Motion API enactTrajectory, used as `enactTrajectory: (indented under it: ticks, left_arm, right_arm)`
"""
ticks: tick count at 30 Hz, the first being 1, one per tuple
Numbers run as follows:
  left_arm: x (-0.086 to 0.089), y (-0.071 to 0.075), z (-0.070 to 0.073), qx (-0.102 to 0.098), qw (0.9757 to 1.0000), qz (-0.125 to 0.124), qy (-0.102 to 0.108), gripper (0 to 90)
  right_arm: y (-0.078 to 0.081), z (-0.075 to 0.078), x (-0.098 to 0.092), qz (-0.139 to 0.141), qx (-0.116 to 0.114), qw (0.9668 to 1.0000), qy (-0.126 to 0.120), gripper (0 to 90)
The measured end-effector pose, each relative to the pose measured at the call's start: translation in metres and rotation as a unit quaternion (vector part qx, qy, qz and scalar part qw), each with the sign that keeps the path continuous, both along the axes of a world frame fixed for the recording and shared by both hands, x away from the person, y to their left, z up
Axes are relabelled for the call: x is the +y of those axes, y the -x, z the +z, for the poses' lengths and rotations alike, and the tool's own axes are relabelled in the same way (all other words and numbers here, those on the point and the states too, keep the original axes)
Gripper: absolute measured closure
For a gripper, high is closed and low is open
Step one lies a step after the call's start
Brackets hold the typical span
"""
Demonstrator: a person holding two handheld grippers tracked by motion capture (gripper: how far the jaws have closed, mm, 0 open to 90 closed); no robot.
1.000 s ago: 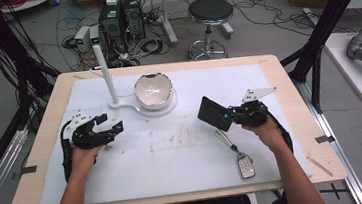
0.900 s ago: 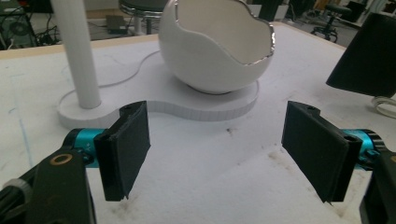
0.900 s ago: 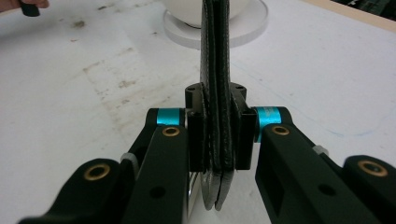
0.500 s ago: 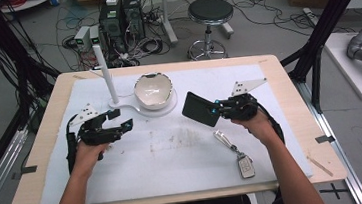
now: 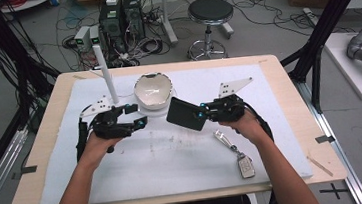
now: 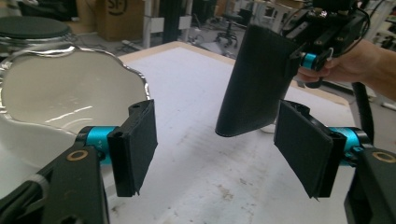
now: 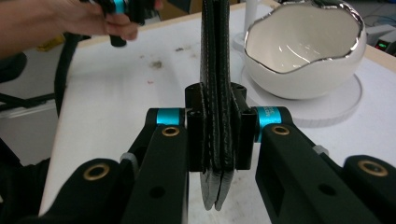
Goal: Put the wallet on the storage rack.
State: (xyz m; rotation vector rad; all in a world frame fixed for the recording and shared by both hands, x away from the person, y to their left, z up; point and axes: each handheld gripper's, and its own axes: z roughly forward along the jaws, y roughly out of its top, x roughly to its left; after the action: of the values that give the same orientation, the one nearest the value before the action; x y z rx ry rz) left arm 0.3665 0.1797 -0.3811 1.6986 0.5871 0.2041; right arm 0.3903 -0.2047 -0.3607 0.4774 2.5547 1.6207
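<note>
Wallet (image 5: 185, 113) clamped in right claw (image 5: 201, 113), ahead of open left claw (image 5: 140, 122).

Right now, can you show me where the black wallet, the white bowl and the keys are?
black wallet (image 5: 186, 113), high view, middle of its flat face.
white bowl (image 5: 153, 91), high view, inside of the bowl.
keys (image 5: 245, 165), high view, on the key fob.
</note>
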Motion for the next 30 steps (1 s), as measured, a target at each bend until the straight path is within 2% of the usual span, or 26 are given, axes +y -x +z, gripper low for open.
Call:
enactTrajectory:
  ticks: [1,2,7,8,15,18,21,23,24,25,30]
  left_arm:
    - [0.0,0.0,0.0,0.0,1.0,0.0,0.0,30.4]
    - [-0.006,-0.004,-0.003,0.006,0.9999,-0.012,-0.009,30.3]
    - [-0.021,-0.01,-0.011,0.022,0.9991,-0.034,-0.014,31.3]
    - [-0.027,-0.012,-0.015,0.024,0.9986,-0.041,-0.021,31.8]
    - [-0.042,-0.016,-0.022,0.028,0.9973,-0.061,-0.03,36.8]
    - [-0.049,-0.017,-0.026,0.029,0.9963,-0.076,-0.029,42.8]
    - [-0.05,-0.016,-0.026,0.027,0.9959,-0.082,-0.027,53.2]
    - [-0.052,-0.016,-0.025,0.023,0.9958,-0.083,-0.031,61.4]
    - [-0.051,-0.015,-0.026,0.02,0.9955,-0.085,-0.037,61.4]
    - [-0.051,-0.015,-0.026,0.017,0.9948,-0.093,-0.038,69.7]
    - [-0.052,-0.013,-0.023,0.008,0.9942,-0.101,-0.037,76.4]
  right_arm:
    - [0.0,0.001,0.0,0.002,0.0,1.0,-0.004,80.6]
    - [0.0,0.001,0.001,0.004,-0.002,1.0,-0.008,80.6]
    - [0.0,0.001,0.004,0.015,0.003,0.9997,-0.018,80.6]
    - [-0.001,0.001,0.005,0.015,0.002,0.9997,-0.019,80.6]
    - [0.0,-0.001,0.012,0.027,0.015,0.9994,-0.016,80.5]
    - [0.0,-0.002,0.015,0.032,0.018,0.9992,-0.014,80.5]
    - [-0.001,-0.002,0.016,0.035,0.023,0.999,-0.015,80.4]
    - [-0.001,-0.003,0.017,0.034,0.024,0.999,-0.015,80.1]
    - [-0.001,-0.003,0.017,0.034,0.029,0.9989,-0.015,79.9]
    - [-0.003,-0.004,0.015,0.028,0.035,0.9989,-0.017,77.7]
    - [-0.007,-0.004,0.009,0.014,0.043,0.9987,-0.023,71.3]
